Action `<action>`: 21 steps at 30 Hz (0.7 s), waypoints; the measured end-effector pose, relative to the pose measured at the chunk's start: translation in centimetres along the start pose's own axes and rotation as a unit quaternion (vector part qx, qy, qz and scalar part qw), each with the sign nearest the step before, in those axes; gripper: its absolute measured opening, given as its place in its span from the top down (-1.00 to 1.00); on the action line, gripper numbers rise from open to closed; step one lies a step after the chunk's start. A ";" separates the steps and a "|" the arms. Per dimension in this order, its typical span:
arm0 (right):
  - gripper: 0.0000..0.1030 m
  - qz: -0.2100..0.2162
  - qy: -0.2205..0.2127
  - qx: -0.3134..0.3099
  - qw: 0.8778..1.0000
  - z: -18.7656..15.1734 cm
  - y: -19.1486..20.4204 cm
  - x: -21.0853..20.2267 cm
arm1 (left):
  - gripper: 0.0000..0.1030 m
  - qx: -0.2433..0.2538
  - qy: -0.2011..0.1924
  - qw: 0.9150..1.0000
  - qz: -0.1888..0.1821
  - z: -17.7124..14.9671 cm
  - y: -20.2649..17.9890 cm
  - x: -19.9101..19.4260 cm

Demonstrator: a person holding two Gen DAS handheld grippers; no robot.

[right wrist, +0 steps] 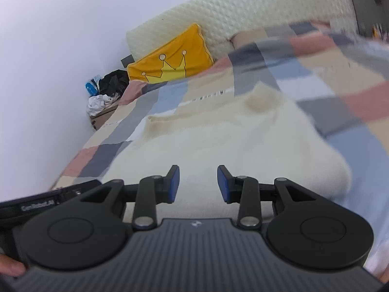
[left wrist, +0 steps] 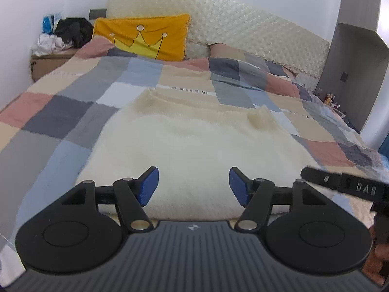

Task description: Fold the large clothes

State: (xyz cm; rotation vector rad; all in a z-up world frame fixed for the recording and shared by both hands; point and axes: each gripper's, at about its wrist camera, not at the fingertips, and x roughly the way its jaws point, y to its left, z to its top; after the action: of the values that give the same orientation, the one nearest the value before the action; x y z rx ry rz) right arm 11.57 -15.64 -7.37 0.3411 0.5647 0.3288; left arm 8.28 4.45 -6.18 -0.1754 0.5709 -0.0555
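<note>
A cream knitted garment (left wrist: 194, 143) lies folded flat on the checked bedspread (left wrist: 60, 112); its ribbed edge is at the far end, with a small raised bump near the far right corner. My left gripper (left wrist: 193, 186) hangs open above the near edge of the cream knitted garment, nothing between its blue pads. In the right wrist view the same garment (right wrist: 231, 141) fills the middle, and my right gripper (right wrist: 198, 185) stands open over its near part, also with nothing between the pads. Part of the right gripper shows at the left view's right edge.
A yellow crown pillow (left wrist: 145, 36) leans on the cream quilted headboard (left wrist: 243, 29). A cardboard box (left wrist: 46, 63) with dark and white clothes stands left of the bed by the wall. A grey cabinet (left wrist: 352, 73) is at the right. A hand (right wrist: 11, 269) holds the left gripper.
</note>
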 end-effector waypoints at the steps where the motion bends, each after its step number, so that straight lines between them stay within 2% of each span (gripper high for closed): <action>1: 0.25 0.003 0.007 0.006 1.000 -0.2 -0.1 0.1 | -0.36 -0.003 0.004 1.000 0.000 -0.1 0.0 0.2; 6: 0.22 -0.003 0.029 0.027 0.999 -0.5 -0.3 1.2 | -0.42 -0.023 0.026 0.999 -0.007 -0.4 0.4 1.8; 12: 0.21 0.026 0.059 0.111 0.992 -1.3 -2.2 2.3 | -0.43 -0.078 0.067 0.994 -0.028 -0.8 2.0 4.6; 15: 0.21 0.031 0.084 0.164 0.982 -1.9 -3.6 3.4 | -0.45 -0.098 0.093 0.990 -0.035 -1.1 2.5 6.2; 19: 0.21 0.014 0.114 0.219 0.969 -2.9 -5.3 4.8 | -0.51 -0.127 0.120 0.984 -0.040 -1.7 3.3 8.2; 21: 0.08 0.025 0.132 0.252 0.958 -3.4 -6.0 5.7 | -0.54 -0.144 0.131 0.980 -0.047 -1.8 3.7 9.2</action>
State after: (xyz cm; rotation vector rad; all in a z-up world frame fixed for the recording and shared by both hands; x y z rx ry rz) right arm 15.40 -18.06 -15.10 0.8133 0.9064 0.2777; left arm 15.05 6.91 -13.21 -0.4830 0.8332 -0.0880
